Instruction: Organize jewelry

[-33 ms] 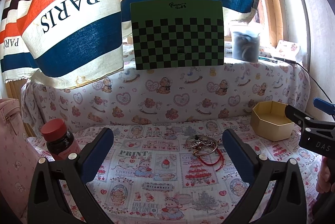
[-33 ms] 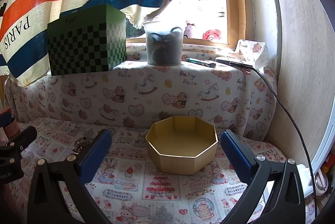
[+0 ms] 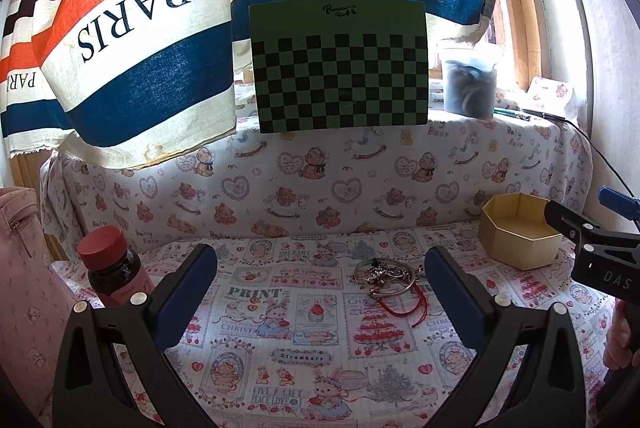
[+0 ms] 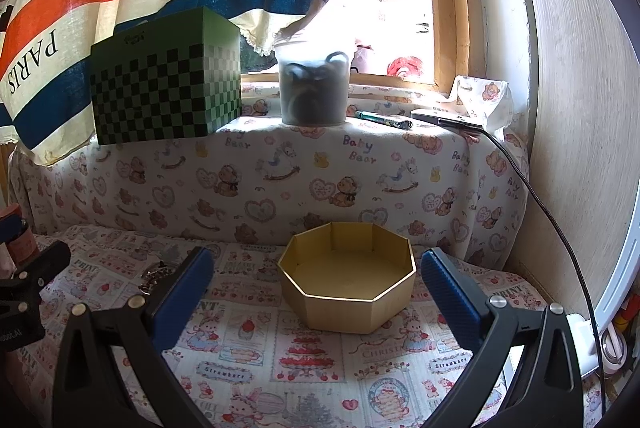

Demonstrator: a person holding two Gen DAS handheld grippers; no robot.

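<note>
Both grippers are wide open and empty. Jewelry pile (image 3: 390, 278) sits on the cloth just ahead of the left gripper (image 3: 320, 280), toward its right finger, so left's nearer; right gripper (image 4: 316, 284) faces the gold box (image 4: 348, 288).

Ahead of me, green box with black checker pattern (image 3: 339, 68) stands on cloth-covered ledge under window. Just beside it, frosted plastic tub with dark contents (image 4: 313, 89); dark pen (image 4: 384, 119) lies on ledge near tub. Striped curtain printed "PARIS" in orange, cream, blue (image 3: 132, 40) hangs behind, drooping over box's left side. Dark bottle with red cap (image 3: 114, 270) upright on printed teddy-bear cloth (image 3: 280, 340) over counter. Pink fabric bag (image 3: 20, 292) at my far left. Black cable (image 4: 552, 220) runs down wall from ledge.
</note>
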